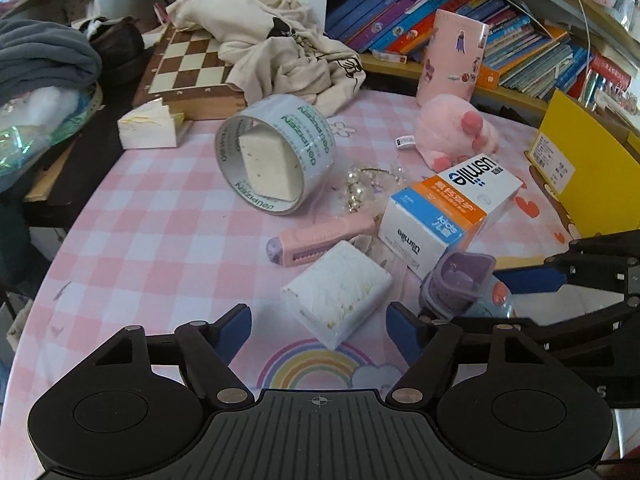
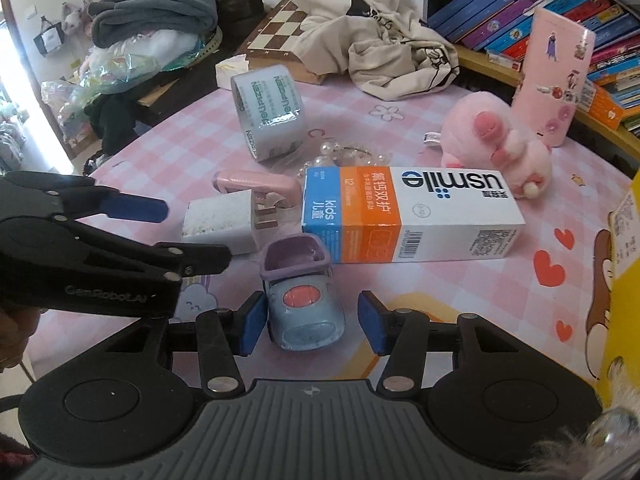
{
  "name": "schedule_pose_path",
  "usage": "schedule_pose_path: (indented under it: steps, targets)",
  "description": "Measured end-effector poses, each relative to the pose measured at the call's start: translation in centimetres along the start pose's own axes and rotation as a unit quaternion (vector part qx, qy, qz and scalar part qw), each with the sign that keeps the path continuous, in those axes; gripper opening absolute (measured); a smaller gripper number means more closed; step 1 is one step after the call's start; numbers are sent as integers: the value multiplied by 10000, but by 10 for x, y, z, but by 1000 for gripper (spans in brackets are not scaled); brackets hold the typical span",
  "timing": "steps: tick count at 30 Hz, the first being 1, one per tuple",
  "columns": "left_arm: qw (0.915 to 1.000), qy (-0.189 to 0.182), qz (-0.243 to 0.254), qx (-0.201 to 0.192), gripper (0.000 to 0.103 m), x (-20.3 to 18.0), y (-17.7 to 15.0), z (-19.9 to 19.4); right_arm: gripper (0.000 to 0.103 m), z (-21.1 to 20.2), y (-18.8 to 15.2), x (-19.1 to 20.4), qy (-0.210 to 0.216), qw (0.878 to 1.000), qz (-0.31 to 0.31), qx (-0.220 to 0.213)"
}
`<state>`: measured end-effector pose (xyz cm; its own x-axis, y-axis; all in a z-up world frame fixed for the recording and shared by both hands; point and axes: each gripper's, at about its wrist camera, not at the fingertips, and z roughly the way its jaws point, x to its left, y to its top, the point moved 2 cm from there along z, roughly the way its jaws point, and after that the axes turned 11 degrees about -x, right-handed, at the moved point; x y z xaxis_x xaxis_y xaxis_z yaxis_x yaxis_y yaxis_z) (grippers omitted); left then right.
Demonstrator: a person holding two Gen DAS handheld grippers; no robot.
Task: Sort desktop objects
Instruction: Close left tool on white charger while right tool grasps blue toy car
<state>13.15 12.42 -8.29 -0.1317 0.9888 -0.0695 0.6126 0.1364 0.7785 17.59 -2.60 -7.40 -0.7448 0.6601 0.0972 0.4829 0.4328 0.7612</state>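
Observation:
A white plug adapter [image 1: 337, 291] lies on the pink checked tablecloth, just ahead of and between the fingers of my open left gripper [image 1: 320, 330]; it also shows in the right wrist view [image 2: 224, 222]. A small blue toy car with a purple top [image 2: 302, 294] sits between the fingers of my open right gripper [image 2: 312, 326], not clamped; it shows in the left wrist view [image 1: 464, 286] too. Nearby lie a usmile toothpaste box [image 2: 408, 216], a pink case [image 1: 324, 238], a tape roll [image 1: 276, 158], a bead string [image 1: 362, 188] and a pink plush [image 2: 496, 140].
A chessboard [image 1: 188, 64] under a cream cloth bag [image 1: 276, 40] stands at the back. A pink sticker box [image 1: 452, 60] and shelves of books [image 1: 460, 12] are behind right. A yellow box [image 1: 592, 168] stands at the right edge. Clothes and bags pile at the left.

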Motion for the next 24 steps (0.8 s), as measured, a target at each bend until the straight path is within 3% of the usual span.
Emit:
schedule_pose_path:
  steps: [4,6,14,19,24]
  targets:
    - [9998,-144,117,30,72,-4,3,10,41,2,0,-2,121,9999,58,27]
    - [9995,-228,215,48,63,-8,2,13,40,1,-1,-2,123,9999,56,43]
    - [9984,-471,252,181,47,-13,-6,-1,40,-13,-7,-10,-148,9997,67,179]
    - [9934,-974,354,486,47,-30,-20,-23,40,-23,-13,-16,-282,9992,121,251]
    - [9942,-860,570,315,50,-35,-17,-25,40,-22,-13,-15,-290,9993,50,234]
